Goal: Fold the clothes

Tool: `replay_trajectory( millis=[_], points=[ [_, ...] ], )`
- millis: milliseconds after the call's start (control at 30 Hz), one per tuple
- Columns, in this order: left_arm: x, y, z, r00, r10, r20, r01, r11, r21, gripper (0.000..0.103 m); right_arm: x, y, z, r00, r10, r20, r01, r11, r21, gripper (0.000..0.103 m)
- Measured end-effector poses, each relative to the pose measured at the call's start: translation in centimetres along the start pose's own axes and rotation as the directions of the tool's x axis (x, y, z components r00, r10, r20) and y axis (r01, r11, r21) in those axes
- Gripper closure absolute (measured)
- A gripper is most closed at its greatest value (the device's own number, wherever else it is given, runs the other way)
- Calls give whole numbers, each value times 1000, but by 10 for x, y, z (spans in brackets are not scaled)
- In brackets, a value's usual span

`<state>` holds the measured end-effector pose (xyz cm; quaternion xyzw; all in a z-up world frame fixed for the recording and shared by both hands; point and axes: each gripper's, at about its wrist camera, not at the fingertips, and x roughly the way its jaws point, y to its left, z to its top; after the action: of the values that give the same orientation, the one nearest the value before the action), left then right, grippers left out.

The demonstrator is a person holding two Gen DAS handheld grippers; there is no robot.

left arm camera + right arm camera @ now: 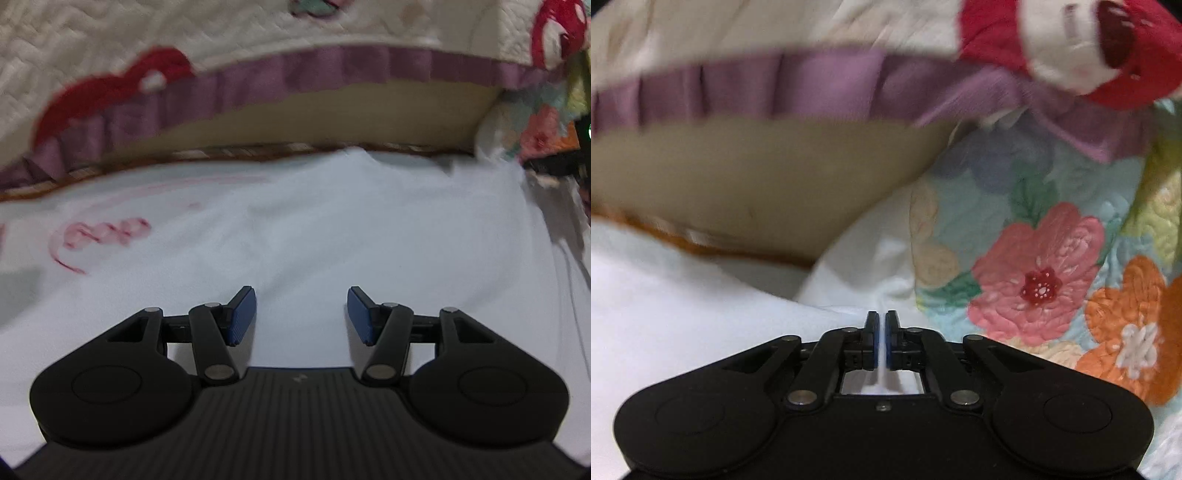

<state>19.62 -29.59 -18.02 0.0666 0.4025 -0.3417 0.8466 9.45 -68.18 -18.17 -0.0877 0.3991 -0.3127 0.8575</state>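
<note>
One view only: floral quilt (1052, 266).

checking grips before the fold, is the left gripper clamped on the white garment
No, the left gripper stands wide open above the white garment, its blue pads well apart with nothing between them.

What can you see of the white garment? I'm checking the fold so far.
The white garment is thin, soft-looking fabric spread mostly flat with gentle wrinkles and a faint red print near its left side. The open left tool hovers over it. The right tool is shut on a fold of it, beside the floral quilt.
</note>
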Motion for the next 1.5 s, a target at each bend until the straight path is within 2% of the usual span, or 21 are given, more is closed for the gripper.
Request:
replay_trajectory(
  millis=[100, 167, 200, 267, 333, 433, 667, 733, 800, 833, 933, 1000, 1133, 1200, 1267, 1300, 1367, 1400, 1433, 1467, 1500],
  points=[
    [-5, 22, 18, 997, 60, 48, -60, 998, 12, 45, 13, -2, 9, 998, -52, -17, 51, 998, -44, 103],
    [2, 41, 30, 998, 44, 43, -44, 999, 3, 44, 9, -17, 10, 999, -53, -12, 54, 997, 64, 103],
    [7, 51, 36, 999, 31, 37, -31, 1000, -3, 43, 4, -23, 10, 1000, -2, -5, 2, 993, 119, 101],
    [22, 65, 43, 1000, 5, 4, -5, 1000, -7, 43, -2, -29, 11, 992, 125, 12, -125, 971, 203, 91],
    [39, 77, 46, 999, -26, -45, 25, 999, -29, 43, -3, -28, 13, 966, 259, 25, -257, 936, 242, 61],
    [47, 80, 44, 996, -55, -66, 53, 998, -31, 42, -2, -5, 15, 932, 363, 4, -356, 912, 203, 43],
    [42, 74, 31, 992, -110, -54, 114, 991, 68, 37, 9, 11, 5, 960, 271, -65, -260, 955, 141, 39],
    [41, 71, 31, 994, -99, -53, 104, 990, 92, 40, 13, 7, 3, 959, 274, -77, -261, 954, 146, 38],
    [41, 67, 32, 996, -72, -58, 78, 990, 121, 89, 12, 10, 5, 960, 274, -63, -265, 957, 121, 38],
    [41, 65, 33, 997, -58, -60, 66, 989, 135, 90, 11, 12, 8, 954, 298, -40, -291, 948, 126, 38],
    [40, 71, 34, 994, -93, -51, 96, 993, 72, 93, 3, 19, 24, 885, 463, 53, -463, 860, 213, 38],
    [39, 72, 33, 993, -107, -47, 110, 992, 64, 93, 10, 37, 35, 883, 469, 18, -463, 863, 201, 38],
    [33, 74, 29, 988, -148, -40, 150, 987, 55, 86, 34, 61, 45, 885, 456, -89, -435, 881, 186, 34],
    [31, 74, 28, 988, -150, -33, 152, 987, 56, 69, 42, 64, 40, 890, 436, -136, -413, 895, 165, 30],
    [29, 74, 29, 990, -142, -24, 143, 987, 71, 47, 44, 56, 31, 878, 464, -120, -427, 871, 242, 20],
    [30, 72, 28, 992, -124, -14, 124, 988, 88, 45, 42, 55, 28, 879, 465, -106, -429, 868, 248, 17],
    [35, 71, 28, 994, -108, -8, 108, 989, 102, 45, 38, 55, 22, 881, 467, -78, -435, 863, 258, 18],
    [40, 70, 28, 994, -111, -12, 111, 989, 100, 47, 33, 60, 22, 882, 466, -68, -442, 869, 222, 27],
    [43, 70, 27, 993, -119, -6, 119, 989, 91, 48, 28, 65, 23, 883, 465, -58, -448, 874, 186, 65],
    [43, 67, 27, 993, -115, -3, 114, 988, 108, 82, 24, 67, 27, 875, 481, -51, -466, 867, 178, 91],
    [43, 65, 28, 994, -110, 1, 109, 986, 125, 101, 17, 70, 33, 888, 459, -32, -450, 881, 148, 95]
  ],
)
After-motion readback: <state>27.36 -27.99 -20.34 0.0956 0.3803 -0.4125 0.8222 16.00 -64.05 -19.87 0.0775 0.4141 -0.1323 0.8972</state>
